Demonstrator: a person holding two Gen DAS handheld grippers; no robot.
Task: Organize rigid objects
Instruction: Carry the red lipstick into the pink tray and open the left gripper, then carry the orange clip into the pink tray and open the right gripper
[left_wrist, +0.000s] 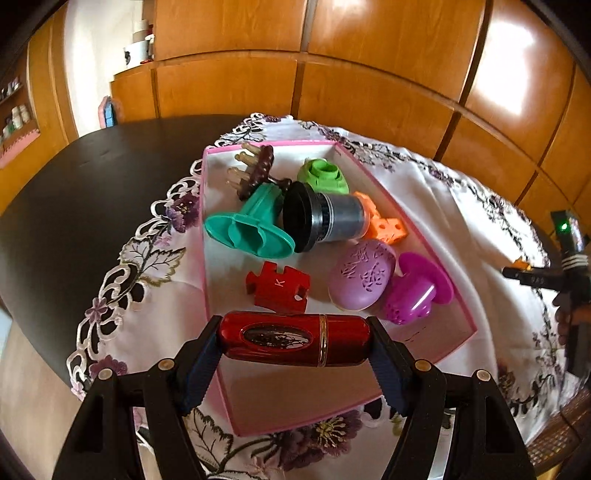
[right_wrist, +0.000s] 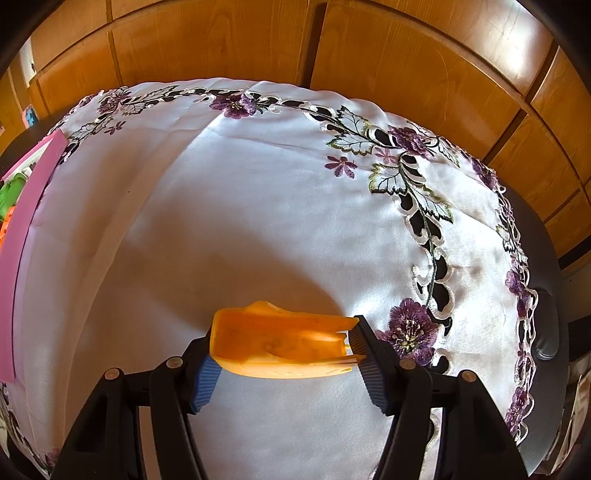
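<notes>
My left gripper (left_wrist: 295, 345) is shut on a glossy red cylindrical case (left_wrist: 293, 339), held crosswise by its two ends over the near end of a pink box (left_wrist: 458, 343). Inside the box lie a red puzzle piece (left_wrist: 279, 290), a teal funnel-shaped piece (left_wrist: 249, 227), a black and grey cylinder (left_wrist: 327, 218), a green piece (left_wrist: 324, 176), an orange block (left_wrist: 384, 225), a lilac oval case (left_wrist: 362, 278), a magenta piece (left_wrist: 419, 291) and a brown pronged piece (left_wrist: 255, 171). My right gripper (right_wrist: 284, 350) is shut on an orange plastic piece (right_wrist: 284, 345) above the white cloth (right_wrist: 240, 221).
The embroidered white cloth (left_wrist: 461, 206) covers a dark table (left_wrist: 74, 199) with wooden cabinets behind. The other handheld gripper (left_wrist: 569, 266) shows at the right edge of the left wrist view. The pink box wall (right_wrist: 22, 236) stands at the left edge of the right wrist view.
</notes>
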